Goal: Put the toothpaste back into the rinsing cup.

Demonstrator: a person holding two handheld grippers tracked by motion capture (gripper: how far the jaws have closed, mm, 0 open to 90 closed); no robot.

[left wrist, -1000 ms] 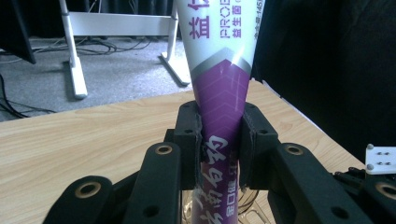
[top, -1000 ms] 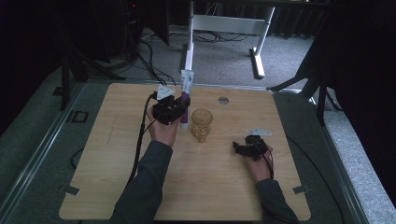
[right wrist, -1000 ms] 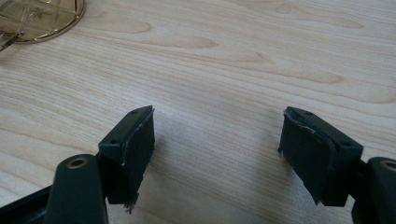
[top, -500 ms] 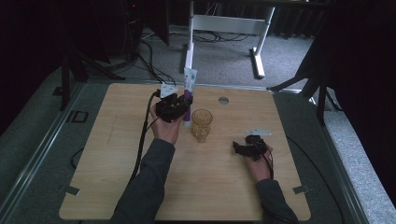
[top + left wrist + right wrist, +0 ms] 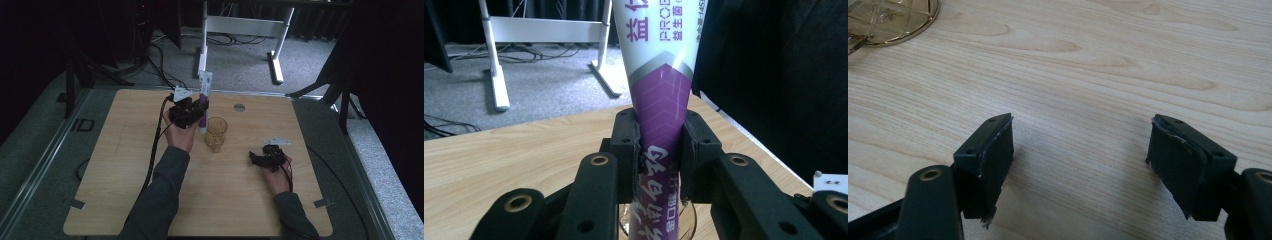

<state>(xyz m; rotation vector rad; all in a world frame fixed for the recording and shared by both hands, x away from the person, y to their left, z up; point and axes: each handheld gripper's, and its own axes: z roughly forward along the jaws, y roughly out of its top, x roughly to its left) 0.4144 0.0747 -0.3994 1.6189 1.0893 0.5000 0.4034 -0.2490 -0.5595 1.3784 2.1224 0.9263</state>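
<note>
A white and purple tube [image 5: 204, 97] stands upright in my left gripper [image 5: 197, 114], just left of an amber glass cup [image 5: 216, 134] at the middle of the wooden table [image 5: 125, 190]. In the left gripper view the jaws are shut on the purple part of the tube [image 5: 663, 110], and the left gripper [image 5: 660, 150] has the cup's rim [image 5: 691, 220] just below it. My right gripper [image 5: 256, 159] rests low on the table to the right of the cup. Its jaws stand wide apart in the right gripper view, right gripper [image 5: 1080, 150], with bare wood between them and the cup's base [image 5: 890, 20] at the top left.
A small round metal disc [image 5: 239, 107] sits near the table's far edge. A white slip [image 5: 277, 141] lies just beyond the right hand. A white frame [image 5: 240, 30] stands on the floor behind the table. Cables trail along the left forearm.
The left gripper has shifted the tube a little to the right, nearer the cup. The right gripper has stayed put.
</note>
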